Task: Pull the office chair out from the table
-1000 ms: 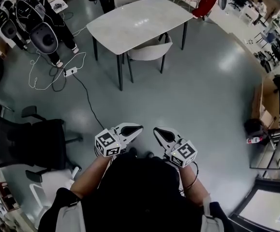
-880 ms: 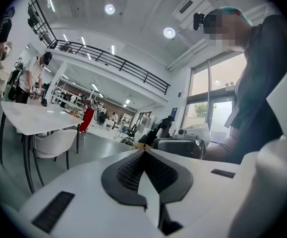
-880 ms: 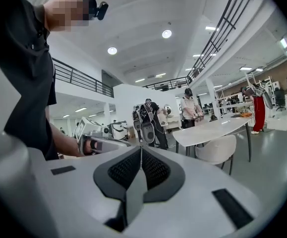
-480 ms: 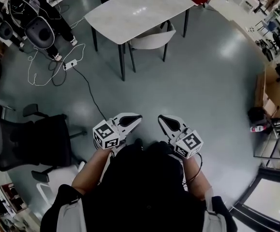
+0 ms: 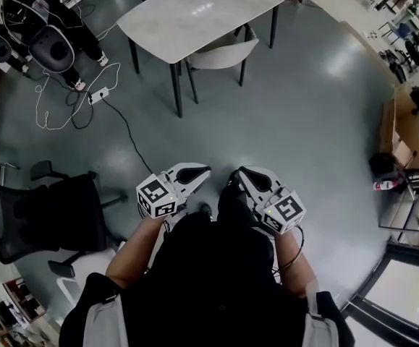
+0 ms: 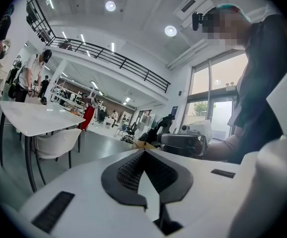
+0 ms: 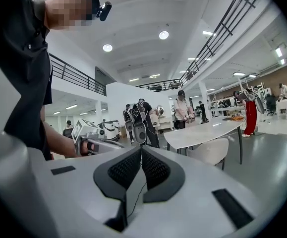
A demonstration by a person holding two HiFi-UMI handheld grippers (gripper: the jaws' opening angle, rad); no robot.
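White chair [image 5: 220,53] under pale table [image 5: 195,13]; cardboard box [image 5: 399,136] aside, contents unclear.

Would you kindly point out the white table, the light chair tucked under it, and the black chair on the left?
white table [image 5: 195,9], head view, middle of its top.
light chair [image 5: 220,56], head view, its curved backrest.
black chair [image 5: 46,215], head view, its dark back.
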